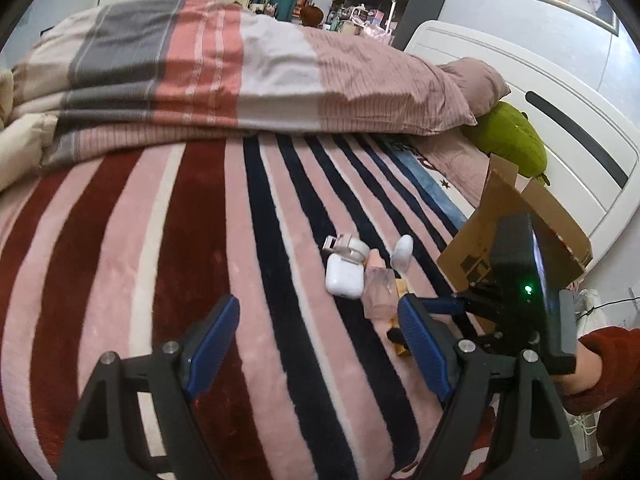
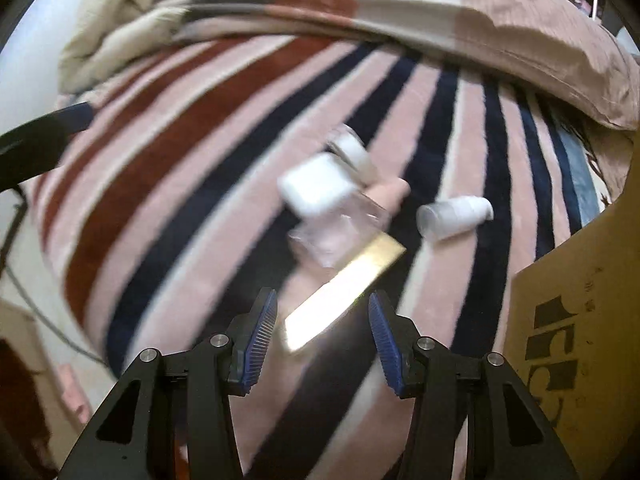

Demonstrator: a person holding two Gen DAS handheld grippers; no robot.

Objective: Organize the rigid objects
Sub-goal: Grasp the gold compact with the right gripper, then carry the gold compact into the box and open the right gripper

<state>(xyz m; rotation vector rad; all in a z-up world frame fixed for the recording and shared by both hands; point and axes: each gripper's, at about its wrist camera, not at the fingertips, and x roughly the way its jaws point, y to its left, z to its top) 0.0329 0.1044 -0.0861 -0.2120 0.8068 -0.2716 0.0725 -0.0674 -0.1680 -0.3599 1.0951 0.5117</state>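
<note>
Small rigid objects lie in a cluster on a striped blanket (image 1: 160,280): a white earbud case (image 1: 344,276), a white jar with a metal clip (image 1: 348,248), a clear pink bottle (image 1: 380,292), a small white bottle (image 1: 403,252) and a gold box (image 2: 344,292). My left gripper (image 1: 316,332) is open and empty, hovering left of the cluster. My right gripper (image 2: 322,320) is open just above the near end of the gold box, which lies between its fingers; this view is blurred. The case (image 2: 316,188) and white bottle (image 2: 454,216) lie beyond.
An open cardboard box (image 1: 516,232) stands right of the cluster, also in the right wrist view (image 2: 576,320). A folded striped duvet (image 1: 240,80), a pink pillow (image 1: 476,80) and a green plush toy (image 1: 508,136) lie at the back by the white headboard (image 1: 560,120).
</note>
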